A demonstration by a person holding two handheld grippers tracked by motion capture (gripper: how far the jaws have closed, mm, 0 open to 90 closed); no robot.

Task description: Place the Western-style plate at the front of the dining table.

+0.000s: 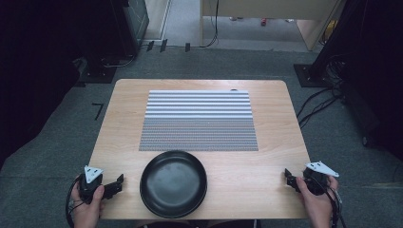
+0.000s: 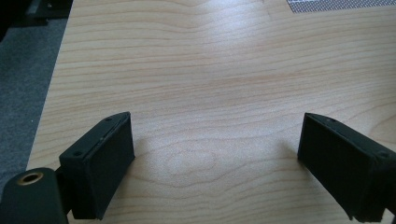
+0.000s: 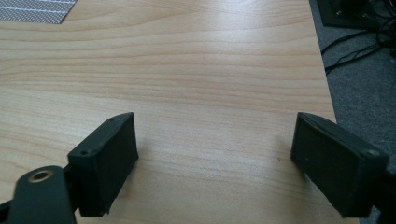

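A black round plate (image 1: 173,183) rests on the wooden table (image 1: 199,85) near its front edge, just in front of a grey striped placemat (image 1: 198,120). My left gripper (image 1: 118,184) sits at the table's front left corner, left of the plate and apart from it. Its jaws stand wide open over bare wood (image 2: 215,144). My right gripper (image 1: 288,178) is at the front right corner, well right of the plate. It is open too (image 3: 215,142), with nothing between its jaws.
Grey carpet surrounds the table. Black stands and cables (image 1: 318,102) lie on the floor to the right, and dark equipment (image 1: 114,42) stands at the back left. A light wooden desk (image 1: 266,14) is behind the table.
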